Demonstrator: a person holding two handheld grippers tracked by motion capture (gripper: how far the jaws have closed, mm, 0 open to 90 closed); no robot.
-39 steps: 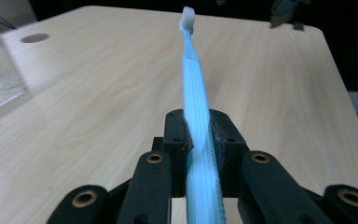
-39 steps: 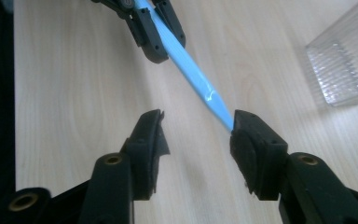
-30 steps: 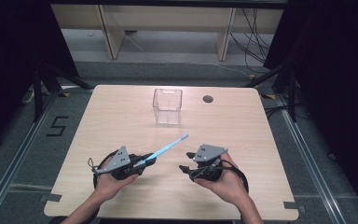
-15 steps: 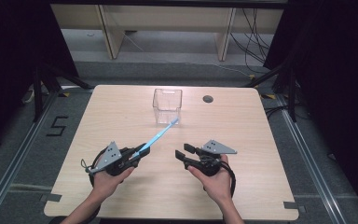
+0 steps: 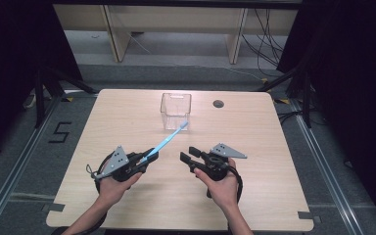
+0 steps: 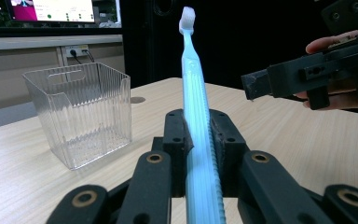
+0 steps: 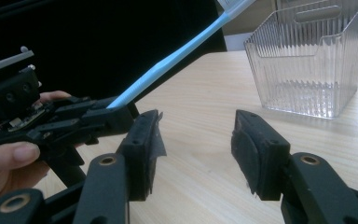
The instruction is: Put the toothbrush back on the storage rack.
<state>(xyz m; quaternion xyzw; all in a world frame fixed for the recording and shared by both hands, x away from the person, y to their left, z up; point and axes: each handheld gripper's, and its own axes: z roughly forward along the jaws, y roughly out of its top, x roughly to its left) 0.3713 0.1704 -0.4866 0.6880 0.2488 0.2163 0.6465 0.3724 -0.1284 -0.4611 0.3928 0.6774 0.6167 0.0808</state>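
The left tongs (image 5: 149,159) are clamped tight on the handle of a long, light-blue plastic toothbrush (image 5: 168,141), the ribbed shaft pinched between the two black pads. From that grip the toothbrush slants up and forward, away from the person, and its white bristled head (image 6: 187,17) ends in the air just in front of the near wall of a clear, ribbed plastic box (image 5: 175,110). In the high view the head seems to overlap the box's near lower corner; whether it touches I cannot tell. The person's left hand (image 5: 111,183) wraps the body of these tongs from below.

Just beside them, toward the person's right, the right tongs (image 5: 186,154) stand with their jaws apart and nothing between the pads; the jaws have just been closing a little. They point toward the left tongs and the toothbrush handle, near but not touching. The right hand (image 5: 223,185) holds them low over the pale wooden worktop (image 5: 274,186).

Beyond both tongs, the clear box sits upright on the worktop. To its right is a small round hole (image 5: 218,104) in the worktop.
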